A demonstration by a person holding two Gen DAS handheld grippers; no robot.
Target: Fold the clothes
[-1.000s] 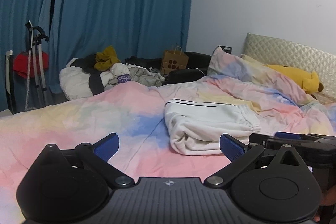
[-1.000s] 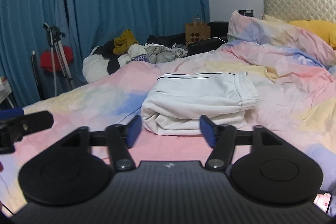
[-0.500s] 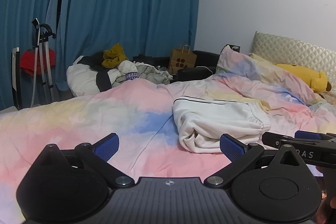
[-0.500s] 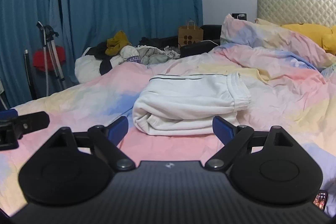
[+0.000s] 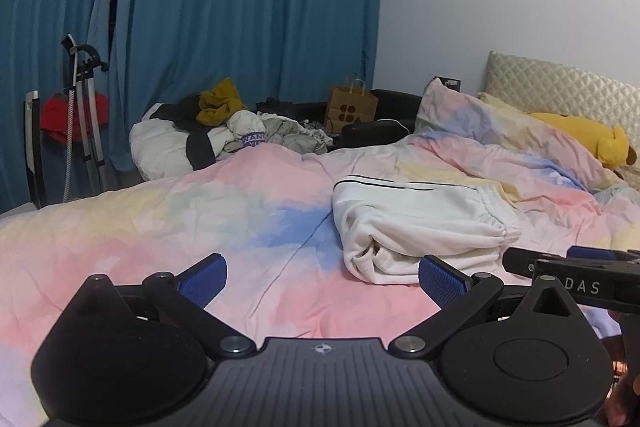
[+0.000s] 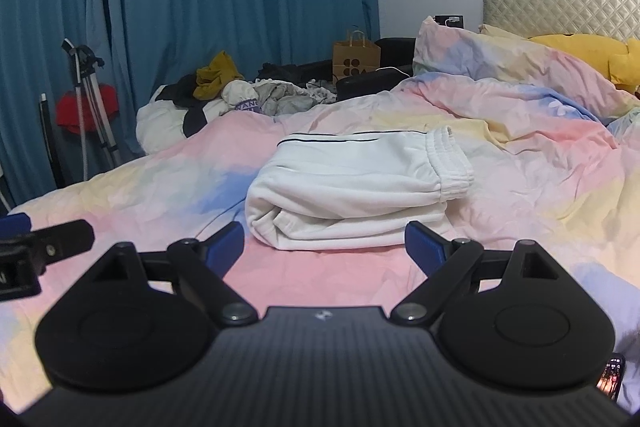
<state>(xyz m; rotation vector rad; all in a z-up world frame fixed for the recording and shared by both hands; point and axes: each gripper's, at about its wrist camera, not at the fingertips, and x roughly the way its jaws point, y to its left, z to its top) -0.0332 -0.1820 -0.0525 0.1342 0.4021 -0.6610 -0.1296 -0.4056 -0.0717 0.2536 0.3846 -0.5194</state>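
A folded white garment (image 5: 420, 223) with a thin dark stripe and an elastic waistband lies on the pastel duvet (image 5: 200, 219); it also shows in the right wrist view (image 6: 352, 187). My left gripper (image 5: 322, 277) is open and empty, held above the bed, with the garment ahead and to its right. My right gripper (image 6: 324, 245) is open and empty, just in front of the garment's near edge. The right gripper's finger shows at the right of the left wrist view (image 5: 568, 269).
A pile of unfolded clothes (image 5: 224, 135) lies at the bed's far edge before blue curtains (image 5: 240, 7). A paper bag (image 5: 352, 105) stands behind it. A yellow plush toy (image 5: 580, 139) rests by the headboard. A stand with a red item (image 5: 76, 115) is at left.
Both grippers have pulled back from the folded garment and risen a little. The right gripper's jaws have opened wider. The garment has not moved.
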